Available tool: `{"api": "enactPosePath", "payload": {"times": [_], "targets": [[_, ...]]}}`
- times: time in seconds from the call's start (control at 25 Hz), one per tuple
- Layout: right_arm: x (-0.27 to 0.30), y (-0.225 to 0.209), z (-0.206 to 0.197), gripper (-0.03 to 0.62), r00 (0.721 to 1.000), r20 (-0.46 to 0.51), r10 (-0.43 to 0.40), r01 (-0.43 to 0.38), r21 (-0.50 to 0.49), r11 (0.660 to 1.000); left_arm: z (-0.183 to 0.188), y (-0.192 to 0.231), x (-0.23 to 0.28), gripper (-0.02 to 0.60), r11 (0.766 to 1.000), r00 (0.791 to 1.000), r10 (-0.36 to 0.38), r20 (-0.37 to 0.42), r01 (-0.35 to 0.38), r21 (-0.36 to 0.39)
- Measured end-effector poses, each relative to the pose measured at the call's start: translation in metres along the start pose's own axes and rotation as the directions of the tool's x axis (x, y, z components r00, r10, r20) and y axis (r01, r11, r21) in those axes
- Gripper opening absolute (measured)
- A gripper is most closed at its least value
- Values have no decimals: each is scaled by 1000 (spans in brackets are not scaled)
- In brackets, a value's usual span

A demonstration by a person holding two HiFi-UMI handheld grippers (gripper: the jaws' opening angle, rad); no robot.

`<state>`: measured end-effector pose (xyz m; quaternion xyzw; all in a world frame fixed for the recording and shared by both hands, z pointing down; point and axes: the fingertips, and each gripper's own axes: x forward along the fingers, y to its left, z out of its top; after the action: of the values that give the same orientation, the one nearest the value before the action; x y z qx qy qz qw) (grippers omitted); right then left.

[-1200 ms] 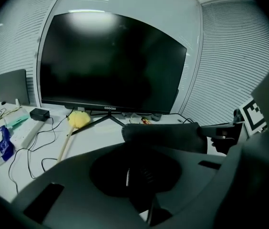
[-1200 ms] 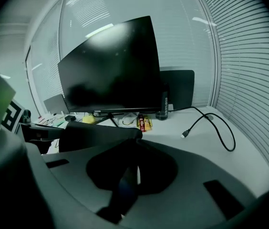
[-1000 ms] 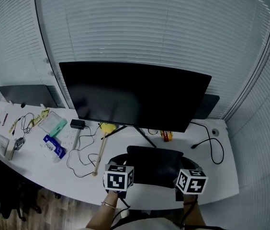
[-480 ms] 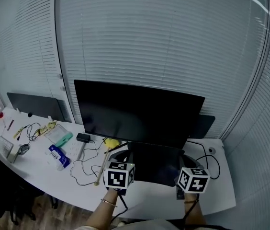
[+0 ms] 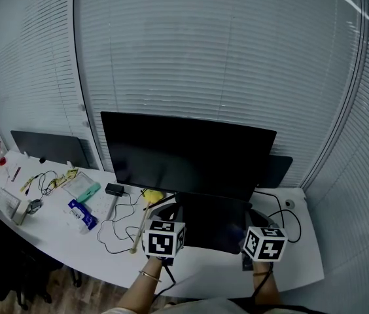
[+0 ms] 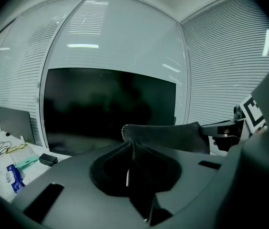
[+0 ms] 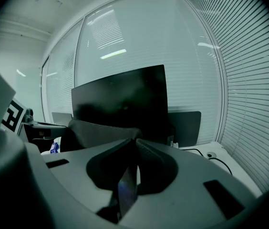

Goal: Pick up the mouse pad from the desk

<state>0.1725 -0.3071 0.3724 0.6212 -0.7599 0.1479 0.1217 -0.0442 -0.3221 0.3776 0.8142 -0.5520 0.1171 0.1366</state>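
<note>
Lift step, likely near done; mouse pad (image 5: 214,224) held clear of tabletop (image 5: 60,234), just near of monitor (image 5: 184,152); left gripper (image 5: 169,224) and right gripper (image 5: 252,230) fingers narrow, pinching its near edge; next: hold both grips steady and level.

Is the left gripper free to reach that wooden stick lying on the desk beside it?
Probably not yet. The left gripper is shut on the mouse pad, holding it up together with the right gripper. The wooden stick itself lies uncovered on the desk.

left tool (image 6: 132,146) clamping mouse pad (image 6: 170,137), monitor (image 6: 101,109) behind
</note>
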Motion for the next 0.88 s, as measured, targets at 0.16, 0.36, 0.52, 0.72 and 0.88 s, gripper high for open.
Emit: {"api": "enactPosePath", "payload": {"times": [0.16, 0.36, 0.52, 0.72, 0.88], "targets": [[-3, -3, -2, 52, 1000, -1, -4, 4, 6, 1000, -2, -4, 0, 43, 1000, 1000, -3, -8, 3, 12], [-6, -5, -3, 52, 1000, 0, -12, 12, 7, 1000, -3, -8, -1, 42, 1000, 1000, -2, -13, 2, 26], [-7, -5, -5, 52, 1000, -5, -20, 20, 0, 1000, -5, -8, -2, 41, 1000, 1000, -4, -19, 4, 23], [-7, -7, -7, 52, 1000, -7, -19, 19, 5, 1000, -7, -11, 0, 43, 1000, 1000, -7, -19, 7, 20], [-7, -7, -6, 52, 1000, -4, -19, 19, 5, 1000, -7, -10, 0, 42, 1000, 1000, -10, -21, 10, 18]]}}
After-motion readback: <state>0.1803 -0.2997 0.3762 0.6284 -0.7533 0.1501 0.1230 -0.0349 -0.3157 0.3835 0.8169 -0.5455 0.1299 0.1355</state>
